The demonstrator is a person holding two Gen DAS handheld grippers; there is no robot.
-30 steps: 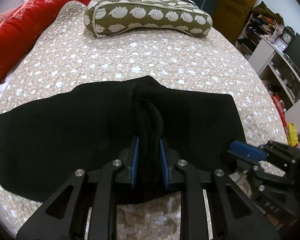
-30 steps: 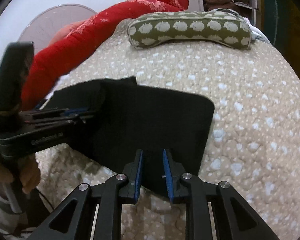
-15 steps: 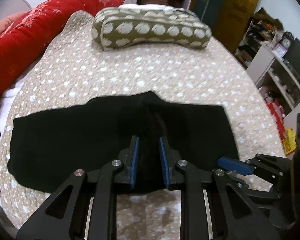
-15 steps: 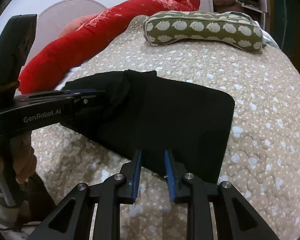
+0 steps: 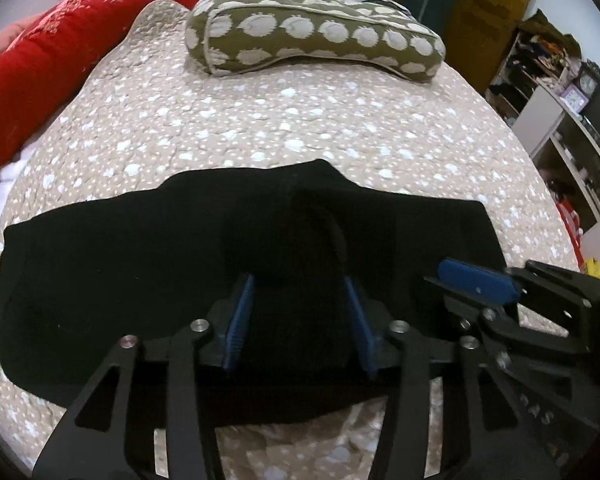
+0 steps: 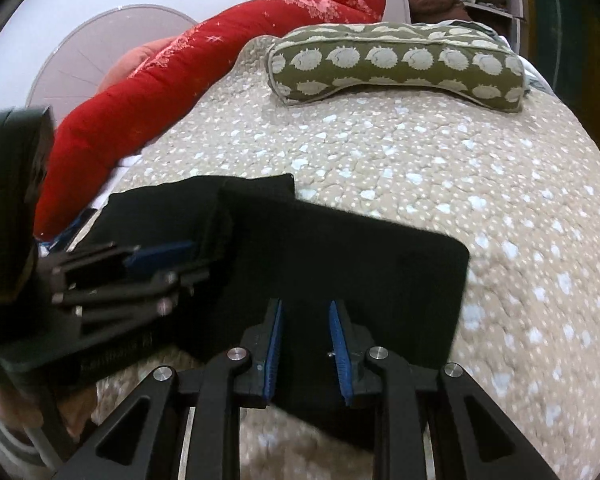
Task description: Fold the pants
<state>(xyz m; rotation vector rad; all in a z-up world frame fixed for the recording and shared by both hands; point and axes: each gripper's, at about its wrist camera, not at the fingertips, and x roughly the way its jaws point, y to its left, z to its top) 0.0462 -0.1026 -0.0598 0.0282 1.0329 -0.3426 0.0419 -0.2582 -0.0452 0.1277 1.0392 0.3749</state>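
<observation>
The black pants (image 5: 112, 272) lie across the near part of the bed, with a raised fold in the middle. My left gripper (image 5: 298, 300) has its jaws spread wide around that fold and is open; it also shows in the right wrist view (image 6: 160, 256) at the pants' left. My right gripper (image 6: 305, 320) stands over the near right edge of the pants (image 6: 360, 272) with its blue pads apart; whether they pinch the cloth I cannot tell. It also shows in the left wrist view (image 5: 472, 284) at the right.
The beige spotted quilt (image 5: 300, 128) covers the bed. A green patterned bolster (image 5: 316, 40) lies at the far end. A red blanket (image 5: 40, 68) runs along the left side. Shelves and cabinets (image 5: 560, 112) stand off the right side.
My left gripper's jaws have opened wide off the middle fold. Both grippers have moved back and up, so more of the bed shows.
</observation>
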